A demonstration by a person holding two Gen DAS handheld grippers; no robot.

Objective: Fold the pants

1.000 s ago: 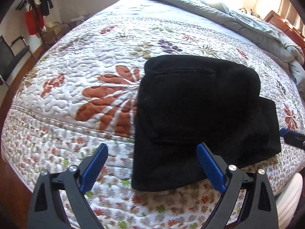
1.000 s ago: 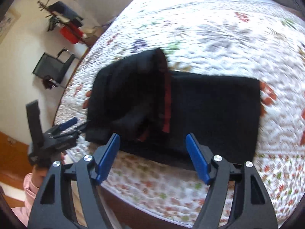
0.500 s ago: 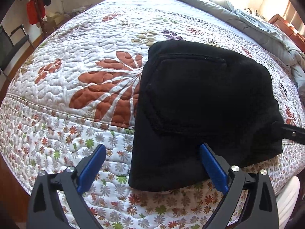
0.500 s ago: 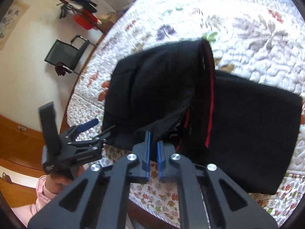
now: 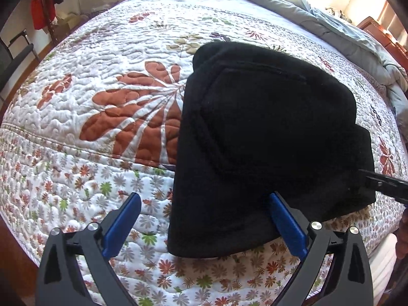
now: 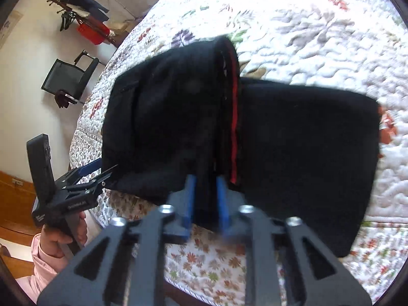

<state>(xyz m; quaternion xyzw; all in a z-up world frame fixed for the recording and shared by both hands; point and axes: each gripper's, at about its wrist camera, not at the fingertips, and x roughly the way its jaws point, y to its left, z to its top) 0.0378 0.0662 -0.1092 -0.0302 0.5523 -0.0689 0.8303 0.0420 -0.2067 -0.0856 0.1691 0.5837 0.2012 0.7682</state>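
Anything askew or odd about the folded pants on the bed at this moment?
The black pants are unevenly folded: the upper layer sits skewed, leaving its red-trimmed edge exposed mid-stack. The right gripper has fabric between its just-opening jaws.

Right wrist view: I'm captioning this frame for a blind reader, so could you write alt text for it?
The right gripper has a fold of the black pants between its blue pads, its jaws having just been opening. The pants lie partly folded, a red inner trim showing, on a floral quilt; the left gripper waits open at their left edge.
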